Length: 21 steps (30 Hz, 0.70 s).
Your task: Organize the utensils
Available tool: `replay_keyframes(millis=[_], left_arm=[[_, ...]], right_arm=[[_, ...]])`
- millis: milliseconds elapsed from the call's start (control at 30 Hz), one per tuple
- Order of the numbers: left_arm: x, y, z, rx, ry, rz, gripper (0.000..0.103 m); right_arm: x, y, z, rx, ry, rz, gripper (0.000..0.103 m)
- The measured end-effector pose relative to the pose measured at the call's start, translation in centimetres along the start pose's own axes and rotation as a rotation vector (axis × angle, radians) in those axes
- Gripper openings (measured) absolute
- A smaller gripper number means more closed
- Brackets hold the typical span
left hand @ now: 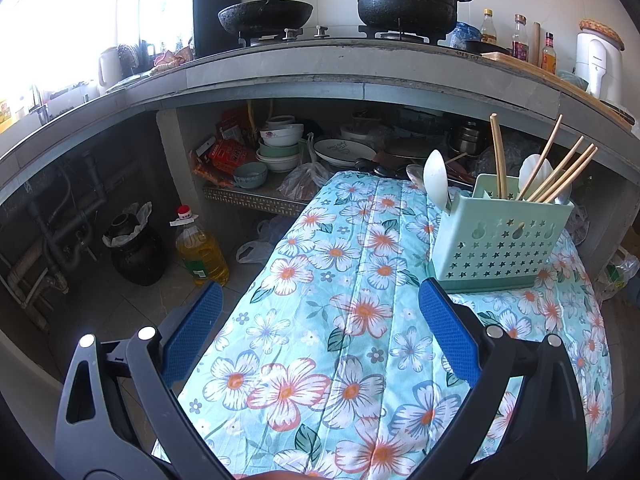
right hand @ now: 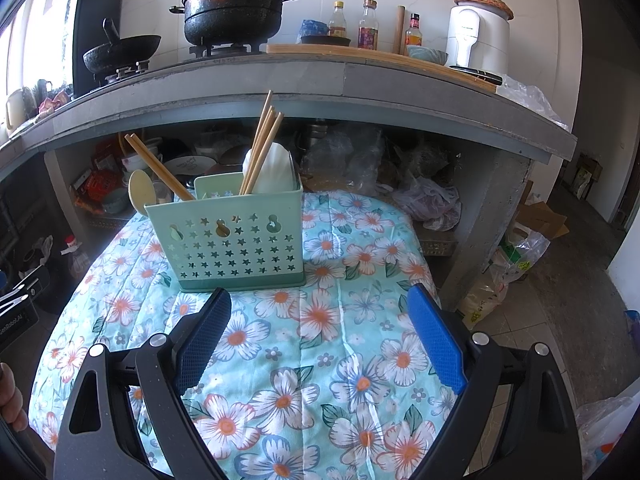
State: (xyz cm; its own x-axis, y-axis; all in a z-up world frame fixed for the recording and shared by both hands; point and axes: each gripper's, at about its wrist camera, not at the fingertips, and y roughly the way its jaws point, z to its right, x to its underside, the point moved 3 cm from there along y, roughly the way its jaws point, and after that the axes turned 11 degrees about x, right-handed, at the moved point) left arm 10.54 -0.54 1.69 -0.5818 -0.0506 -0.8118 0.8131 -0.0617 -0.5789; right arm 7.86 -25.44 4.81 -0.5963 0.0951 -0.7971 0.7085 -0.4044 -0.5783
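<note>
Both grippers, left [left hand: 320, 322] and right [right hand: 320, 328], are held spread wide and empty above the floral cloth [right hand: 304, 344], apparently because chopsticks [right hand: 262, 148] and spoons [right hand: 276, 172] are already sorted upright in the far holder [right hand: 240, 240].

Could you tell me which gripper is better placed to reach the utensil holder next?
Probably the right gripper: the holder sits almost straight ahead of its open jaws. For the left gripper it stands off to the right.
</note>
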Motion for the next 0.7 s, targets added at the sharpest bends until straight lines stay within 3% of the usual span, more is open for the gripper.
replay_keyframes(millis=[700], left_arm=[[-0.06,-0.14,0.29,0.004,0.001,0.005,0.094]], right_arm=[[0.00,-0.17,-0.33,-0.002,0.000,0.001,0.087]])
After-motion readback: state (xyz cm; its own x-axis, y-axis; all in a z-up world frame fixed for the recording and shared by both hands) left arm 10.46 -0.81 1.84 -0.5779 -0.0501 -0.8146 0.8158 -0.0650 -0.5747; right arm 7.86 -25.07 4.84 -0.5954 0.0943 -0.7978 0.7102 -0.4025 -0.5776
